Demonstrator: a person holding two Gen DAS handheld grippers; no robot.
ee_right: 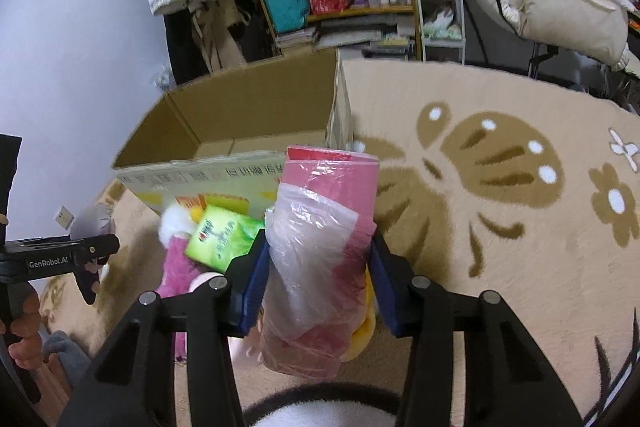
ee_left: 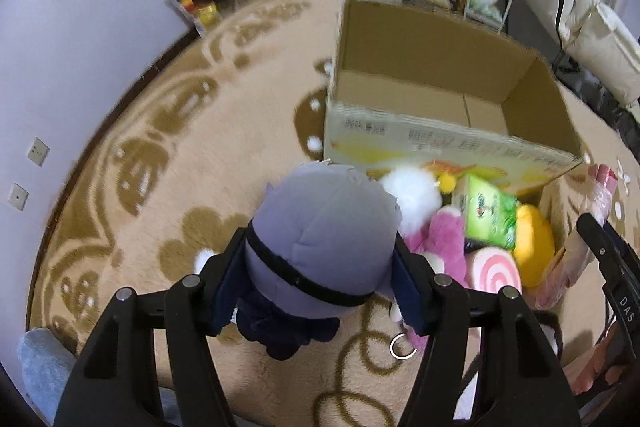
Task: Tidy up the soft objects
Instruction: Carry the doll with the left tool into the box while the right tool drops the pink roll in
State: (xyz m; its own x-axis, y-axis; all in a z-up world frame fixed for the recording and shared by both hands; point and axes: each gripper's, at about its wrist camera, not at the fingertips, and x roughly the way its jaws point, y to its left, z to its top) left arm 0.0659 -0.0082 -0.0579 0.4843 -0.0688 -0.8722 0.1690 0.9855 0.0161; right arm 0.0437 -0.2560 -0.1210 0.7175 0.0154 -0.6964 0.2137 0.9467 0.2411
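An open, seemingly empty box (ee_left: 448, 95) stands on the rug (ee_left: 168, 155) with its near flap folded down towards a heap of soft things lying against it, presumably so that each can be lifted straight in. The left gripper (ee_left: 320, 267) has its jaws pinching the grey plush (ee_left: 324, 227) by the sides of its round head, body hanging beneath, raised just before the flap. The right gripper (ee_right: 318, 287) has its jaws pressed on a pink roll (ee_right: 324, 227) in clear plastic, held upright above the heap; pink plush (ee_left: 436, 239), green pack (ee_left: 488, 215) and yellow plush (ee_left: 534, 247) still await sorting.
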